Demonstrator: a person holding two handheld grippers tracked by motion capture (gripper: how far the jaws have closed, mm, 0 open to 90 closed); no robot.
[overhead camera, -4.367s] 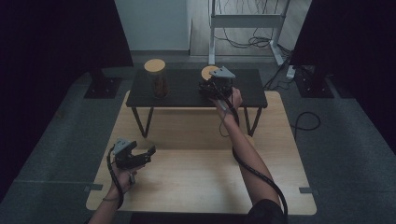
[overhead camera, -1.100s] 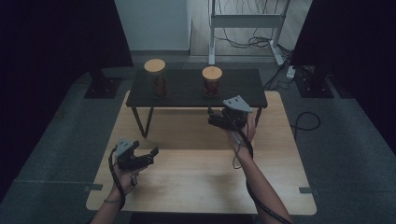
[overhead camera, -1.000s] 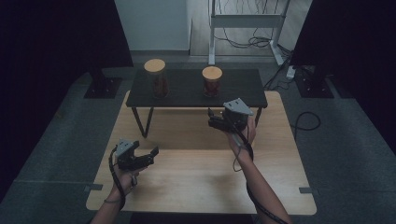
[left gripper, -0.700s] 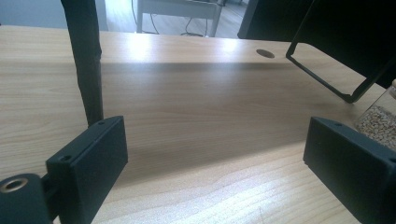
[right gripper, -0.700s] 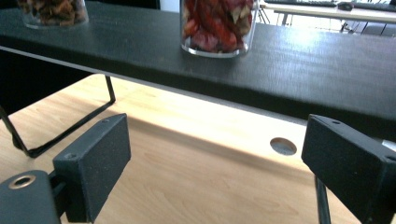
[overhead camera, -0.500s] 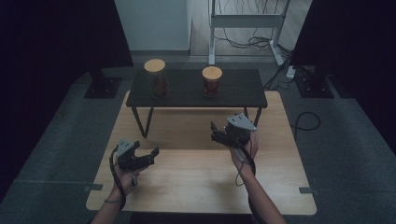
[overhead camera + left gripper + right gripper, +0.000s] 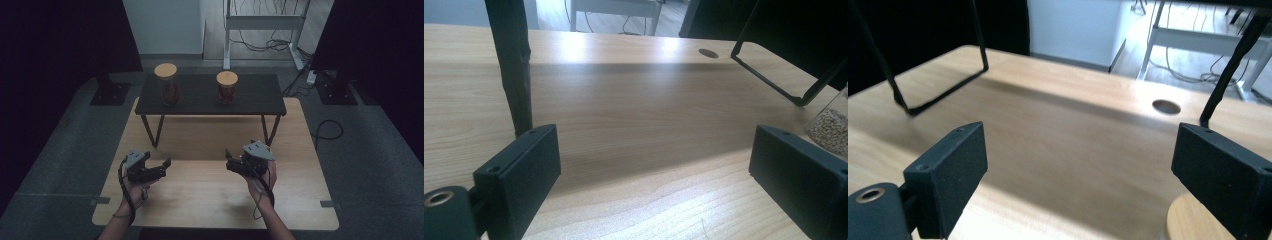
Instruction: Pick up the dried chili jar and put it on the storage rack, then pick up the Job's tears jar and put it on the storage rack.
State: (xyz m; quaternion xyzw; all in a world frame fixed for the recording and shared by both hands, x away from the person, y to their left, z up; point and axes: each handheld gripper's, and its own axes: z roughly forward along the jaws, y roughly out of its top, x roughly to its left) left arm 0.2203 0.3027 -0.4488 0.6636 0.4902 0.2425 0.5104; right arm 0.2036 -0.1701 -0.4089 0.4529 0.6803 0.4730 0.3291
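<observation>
Right gripper (image 7: 239, 162) empty; amber, cork-lidded jar (image 7: 227, 87) upright.

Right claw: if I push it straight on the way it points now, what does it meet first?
Nothing stands in its line: the right claw aims low over the wooden table, between the black table's legs. Tilted slightly down, it would probably graze the tabletop first.

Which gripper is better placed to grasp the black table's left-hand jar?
Probably left: the left gripper, open and empty, sits nearest the left-hand jar; the right gripper lies nearer the other jar.
</observation>
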